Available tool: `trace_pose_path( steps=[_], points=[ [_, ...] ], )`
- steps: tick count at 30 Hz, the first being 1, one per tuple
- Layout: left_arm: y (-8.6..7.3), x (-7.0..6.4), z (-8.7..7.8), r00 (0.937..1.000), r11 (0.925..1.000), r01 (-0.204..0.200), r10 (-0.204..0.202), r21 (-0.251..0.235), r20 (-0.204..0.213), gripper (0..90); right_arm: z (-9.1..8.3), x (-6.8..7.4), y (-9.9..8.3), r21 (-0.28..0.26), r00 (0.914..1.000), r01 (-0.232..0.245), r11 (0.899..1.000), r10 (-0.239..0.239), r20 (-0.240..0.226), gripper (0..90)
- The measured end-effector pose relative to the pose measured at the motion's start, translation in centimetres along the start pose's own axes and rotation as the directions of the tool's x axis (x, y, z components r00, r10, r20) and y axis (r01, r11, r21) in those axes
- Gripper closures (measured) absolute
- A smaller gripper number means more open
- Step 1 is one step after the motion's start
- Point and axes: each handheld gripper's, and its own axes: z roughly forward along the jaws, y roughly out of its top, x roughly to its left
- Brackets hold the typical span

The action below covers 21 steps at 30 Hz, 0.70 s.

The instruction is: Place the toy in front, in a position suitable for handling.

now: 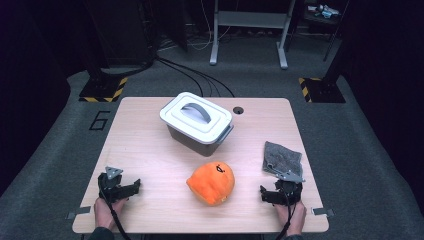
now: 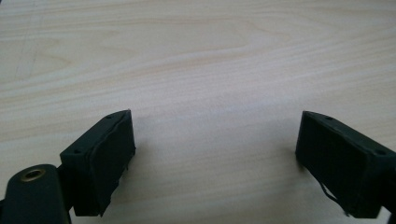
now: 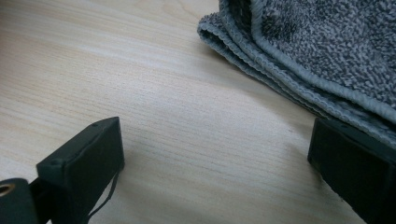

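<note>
Jaws of the right tool (image 3: pixel 215 154) are spread wide with nothing between them but bare tabletop (image 3: pixel 154 88); the tool is released. A folded grey towel (image 3: pixel 327 51) lies just ahead of it and toward its right jaw, whose tip is seen at the hemmed edge of the cloth; whether jaw and cloth touch cannot be told. In the high view the right tool (image 1: pixel 280 194) is held low at the near edge of the tabletop (image 1: pixel 150 150) by a hand (image 1: pixel 291 217), and the grey towel (image 1: pixel 283 159) is seen directly beyond it.

The left tool (image 2: pixel 215 154) is likewise released, its jaws held far apart over plain wood. In the high view the left tool (image 1: pixel 122 190) is gripped by the other hand (image 1: pixel 105 212) at the near edge, well apart from the right tool.

An orange pumpkin-shaped object (image 1: pixel 212 182) is set between the two tools, slightly ahead of them and nearer the right one. Farther beyond it, a grey lidded box (image 1: pixel 196 123) with a white lid and a grey handle is placed.
</note>
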Motion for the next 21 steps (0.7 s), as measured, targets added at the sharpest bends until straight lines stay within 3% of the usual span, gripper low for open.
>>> trace_pose_path(
  steps=[3,4,6,13,21],
  points=[
    [0.4,-0.1,-0.4,0.9987,0.999,0.033,-0.034,0.03,0.037,10.6,0.0,0.0,0.0,-0.001,1.0,0.0,1.0,0.0,-0.001,2.8],
    [0.6,-0.2,-0.7,0.9969,0.9983,0.056,-0.057,0.018,0.055,10.6,0.0,0.0,0.0,-0.001,1.0,0.0,1.0,0.0,-0.001,2.8],
    [1.1,-0.7,-1.3,0.9948,0.9979,0.065,-0.065,0.0,0.078,10.6,0.0,0.0,0.0,-0.001,1.0,0.0,1.0,0.0,-0.001,2.8],
    [2.7,-3.3,-3.1,0.9904,0.9977,0.042,-0.034,-0.054,0.134,10.6,0.0,0.0,0.0,-0.002,1.0,-0.002,1.0,0.002,0.002,2.9],
    [3.9,-5.7,-4.4,0.983,0.9976,0.012,0.0,-0.068,0.184,10.6,0.0,0.0,0.0,-0.003,1.0,-0.002,1.0,0.002,0.002,3.0]
  ],
)
